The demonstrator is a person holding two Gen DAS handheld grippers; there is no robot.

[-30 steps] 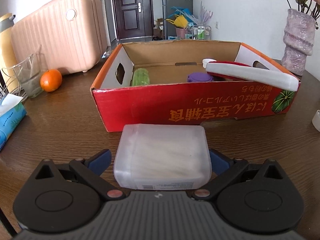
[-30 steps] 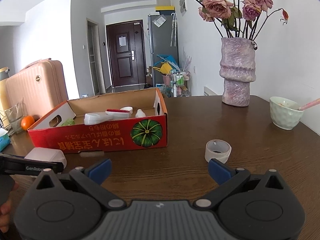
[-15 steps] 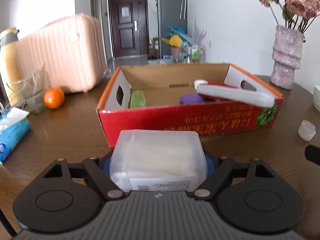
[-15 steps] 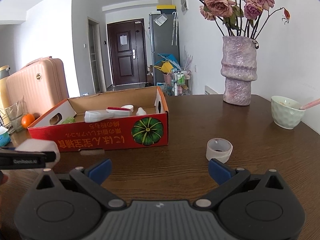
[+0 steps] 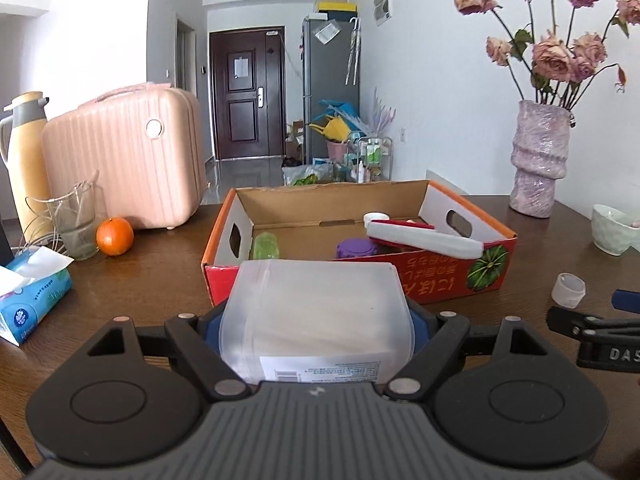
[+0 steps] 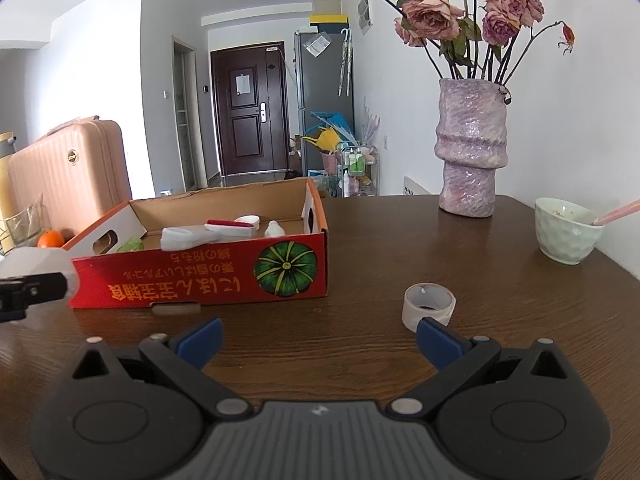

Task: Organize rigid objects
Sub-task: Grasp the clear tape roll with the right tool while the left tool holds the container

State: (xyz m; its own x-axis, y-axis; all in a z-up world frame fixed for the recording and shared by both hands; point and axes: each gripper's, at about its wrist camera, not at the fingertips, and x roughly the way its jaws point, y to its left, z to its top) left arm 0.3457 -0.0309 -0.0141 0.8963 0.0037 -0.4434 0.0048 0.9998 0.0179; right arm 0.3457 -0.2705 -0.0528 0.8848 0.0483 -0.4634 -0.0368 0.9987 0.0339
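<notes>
My left tongs [image 5: 316, 320] clamp a frosted, translucent white plastic box [image 5: 316, 312], barcode label facing me; my right tongs [image 6: 318, 340] gape empty

both grippers [image 5: 316, 328] [image 6: 318, 334] are black with ribbed grey housing, blue-padded jaws, silver screws.

red cardboard box [image 6: 200, 284]: gold East Asian characters along the front wall, upside down, beside a green pumpkin picture | black tool [image 5: 608, 354]: white letters "DAS", cut off by the frame edge | translucent plastic box [image 5: 316, 320]: white label, print too small to read, possibly a barcode
</notes>
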